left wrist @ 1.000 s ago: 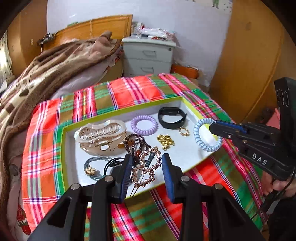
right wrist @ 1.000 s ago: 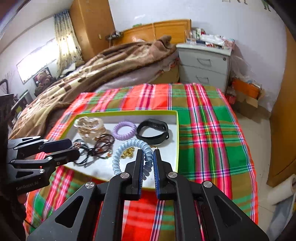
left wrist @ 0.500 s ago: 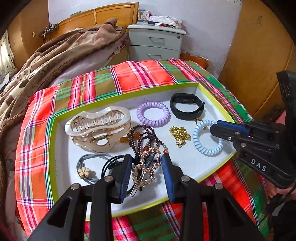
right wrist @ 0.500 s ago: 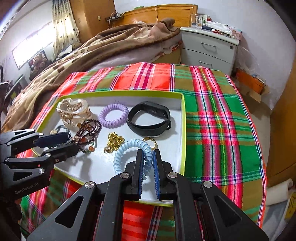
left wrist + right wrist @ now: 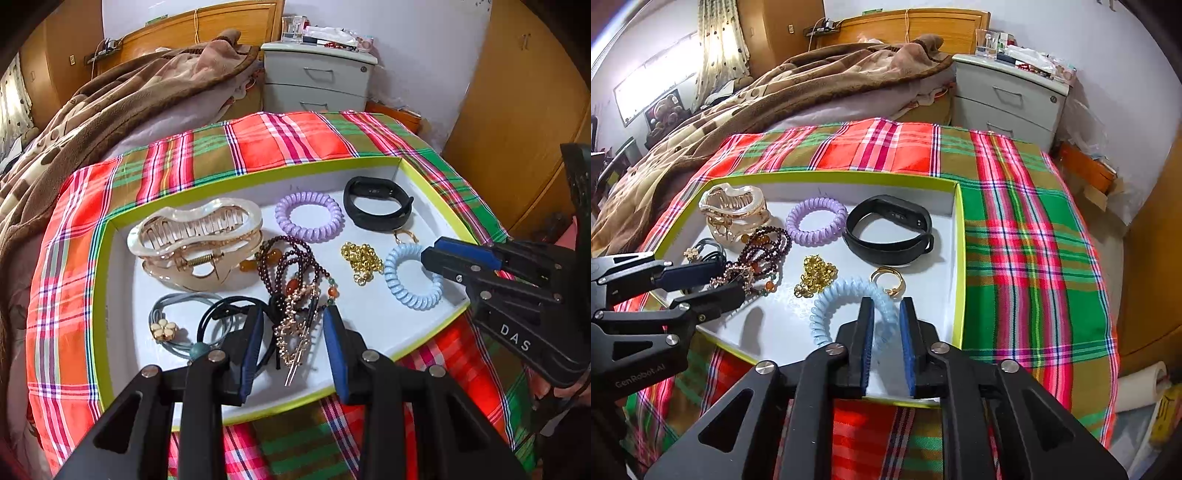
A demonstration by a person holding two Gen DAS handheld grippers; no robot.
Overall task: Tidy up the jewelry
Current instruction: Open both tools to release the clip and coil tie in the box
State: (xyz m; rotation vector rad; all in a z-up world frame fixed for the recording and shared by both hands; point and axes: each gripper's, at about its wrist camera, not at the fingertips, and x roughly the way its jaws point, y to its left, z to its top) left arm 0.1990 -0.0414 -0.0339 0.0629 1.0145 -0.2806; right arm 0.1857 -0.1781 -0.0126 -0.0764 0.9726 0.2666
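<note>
Now R gripper [image 5: 886, 314] jaws opening, blue coil hair tie [image 5: 849, 306] between them, lying in tray [image 5: 958, 258]; L gripper [image 5: 293, 325] wide apart over gold hair clip [image 5: 295, 328], not gripping

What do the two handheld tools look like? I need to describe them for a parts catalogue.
Both are black angular plastic with silver rivets and blue finger pads. The left tool carries white "GenRobot.AI" lettering on its side; the right tool is marked "DAS" in white.
</note>
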